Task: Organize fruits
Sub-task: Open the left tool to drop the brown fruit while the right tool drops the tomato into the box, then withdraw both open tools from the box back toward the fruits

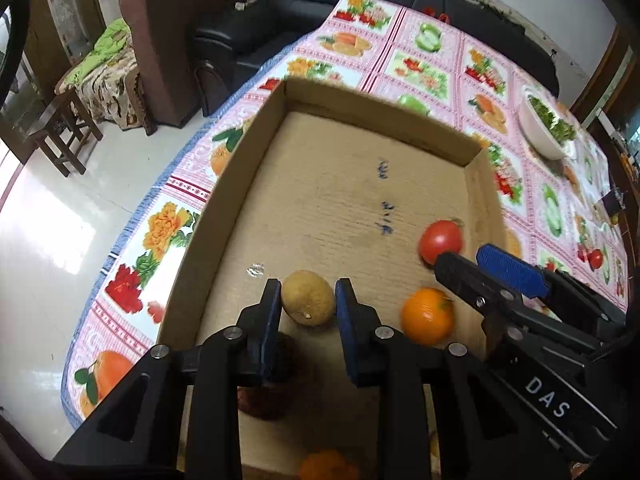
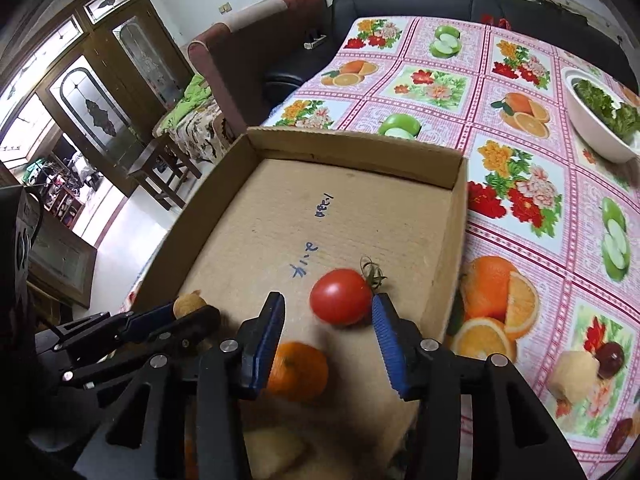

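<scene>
A shallow cardboard box [image 1: 224, 216] [image 2: 352, 140] lies on the table. My left gripper [image 1: 309, 284] [image 2: 196, 309] is open around a small yellow-brown lemon [image 1: 308, 300] [image 2: 188, 303] that rests on the box floor, the pads close beside it. My right gripper [image 2: 328, 297] [image 1: 468, 258] is open around a red tomato [image 2: 340, 296] [image 1: 440, 240]. Its right pad is at the tomato's side and there is a gap on the left. An orange [image 1: 427, 316] [image 2: 296, 368] lies in the box between the two grippers. A dark red fruit [image 1: 264, 400] is partly hidden under the left gripper.
A second orange [image 1: 328, 468] sits at the box's near end. A white bowl of greens [image 1: 544, 128] [image 2: 600, 120] stands at the far right on the fruit-print tablecloth [image 2: 520, 200]. The table's left edge [image 1: 160, 184] drops to the floor; a sofa [image 2: 400, 4] lies beyond.
</scene>
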Demonstrator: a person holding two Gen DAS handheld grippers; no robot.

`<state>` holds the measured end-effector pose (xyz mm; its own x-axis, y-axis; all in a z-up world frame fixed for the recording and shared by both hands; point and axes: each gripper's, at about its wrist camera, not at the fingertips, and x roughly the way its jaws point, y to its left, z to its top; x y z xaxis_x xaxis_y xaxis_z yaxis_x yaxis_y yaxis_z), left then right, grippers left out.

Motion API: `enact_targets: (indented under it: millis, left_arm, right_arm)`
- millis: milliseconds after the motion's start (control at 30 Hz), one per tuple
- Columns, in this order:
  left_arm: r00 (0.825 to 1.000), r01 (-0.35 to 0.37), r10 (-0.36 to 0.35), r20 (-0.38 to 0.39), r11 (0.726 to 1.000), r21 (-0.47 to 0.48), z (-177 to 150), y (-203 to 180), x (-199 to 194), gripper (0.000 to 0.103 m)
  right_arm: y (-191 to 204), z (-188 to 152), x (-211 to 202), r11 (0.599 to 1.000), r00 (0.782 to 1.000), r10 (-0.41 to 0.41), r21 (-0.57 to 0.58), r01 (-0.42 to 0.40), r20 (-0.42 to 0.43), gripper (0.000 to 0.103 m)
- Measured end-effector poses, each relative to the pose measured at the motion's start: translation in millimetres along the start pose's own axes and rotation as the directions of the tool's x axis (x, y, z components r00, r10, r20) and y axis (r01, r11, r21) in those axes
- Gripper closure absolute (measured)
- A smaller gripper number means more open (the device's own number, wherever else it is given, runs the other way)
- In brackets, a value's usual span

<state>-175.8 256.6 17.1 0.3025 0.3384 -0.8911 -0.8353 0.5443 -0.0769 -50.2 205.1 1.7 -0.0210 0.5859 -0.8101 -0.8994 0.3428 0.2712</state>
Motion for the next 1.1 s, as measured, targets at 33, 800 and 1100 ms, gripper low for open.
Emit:
enact_targets:
  millis: [33, 800, 1100]
  left_arm:
    - [1.0, 0.002, -0.002, 0.011, 1.0, 0.0, -1.4, -1.4, -5.1, 0.072]
    - [0.988, 0.104, -0.123, 0.087, 0.974, 0.201, -49.7, -139.4, -68.4, 0.067]
    - [0.986, 0.152, -0.163, 0.033, 0.962, 0.228, -59.8, -163.0, -53.6, 0.067]
  right_arm:
    - [-0.7, -1.7, -6.0, 1.0, 1.0, 0.007, 0.0, -0.007, 0.008, 0.055]
    - [-147.9, -93.6, -202.4, 0.963, 0.96, -0.116, 0.267, 0.046, 0.254, 0.043]
    - [-204.5, -125.6, -214.8, 0.92, 0.949, -0.196, 0.382, 0.092, 0.245, 0.043]
